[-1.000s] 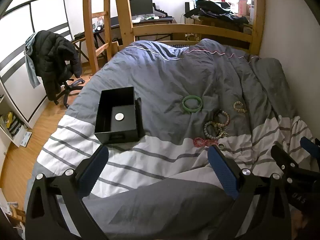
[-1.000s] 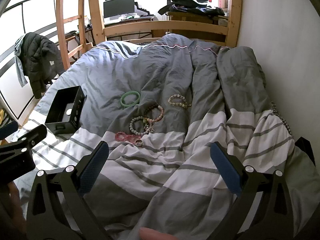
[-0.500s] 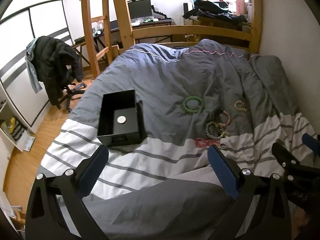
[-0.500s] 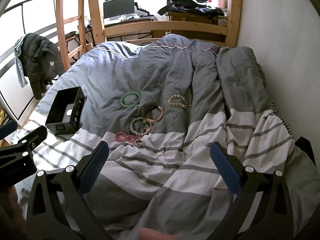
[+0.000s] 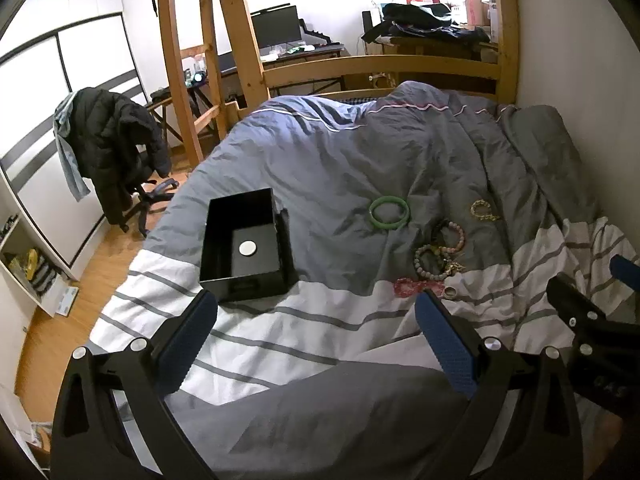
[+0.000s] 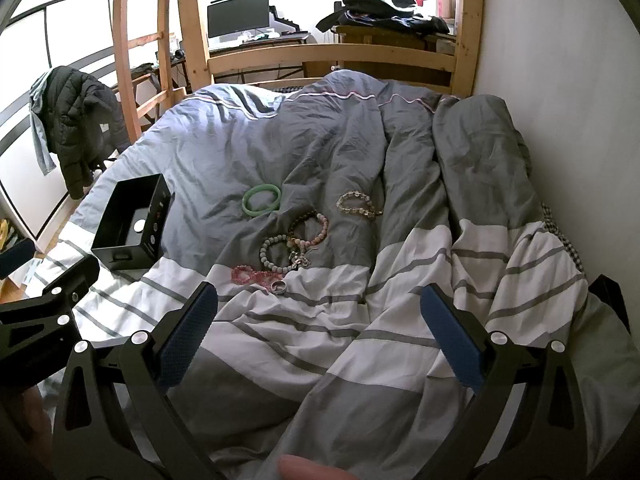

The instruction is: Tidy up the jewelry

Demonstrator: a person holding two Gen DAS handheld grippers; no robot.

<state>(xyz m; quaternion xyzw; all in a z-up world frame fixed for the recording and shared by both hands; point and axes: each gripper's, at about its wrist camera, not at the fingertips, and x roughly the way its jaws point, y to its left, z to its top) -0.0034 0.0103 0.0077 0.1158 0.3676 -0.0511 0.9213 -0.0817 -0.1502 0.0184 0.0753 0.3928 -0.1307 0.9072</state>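
Looking along your left claw (image 5: 316, 316), you have both blue-padded fingers spread wide with nothing between them, held above the striped duvet (image 5: 280, 344) on the bed. A black box (image 5: 244, 248) sits open on the duvet just beyond the left finger, with a small white disc (image 5: 247, 248) on its floor. To the right lie a green bangle (image 5: 389, 213), a gold chain bracelet (image 5: 484, 211), two overlapping bead bracelets (image 5: 438, 250), a pink bracelet (image 5: 416, 286) and a ring (image 5: 450, 291), all well apart from the box. Your right claw (image 5: 592, 308) shows at the right edge.

From your right claw (image 6: 318, 312), the fingers are likewise released and empty. The pink bracelet (image 6: 250, 275) and ring (image 6: 279, 287) lie closest, just beyond the left finger; the bead bracelets (image 6: 294, 242), bangle (image 6: 261, 202) and gold bracelet (image 6: 358, 205) lie farther on. The box (image 6: 132, 228) is off to the left.
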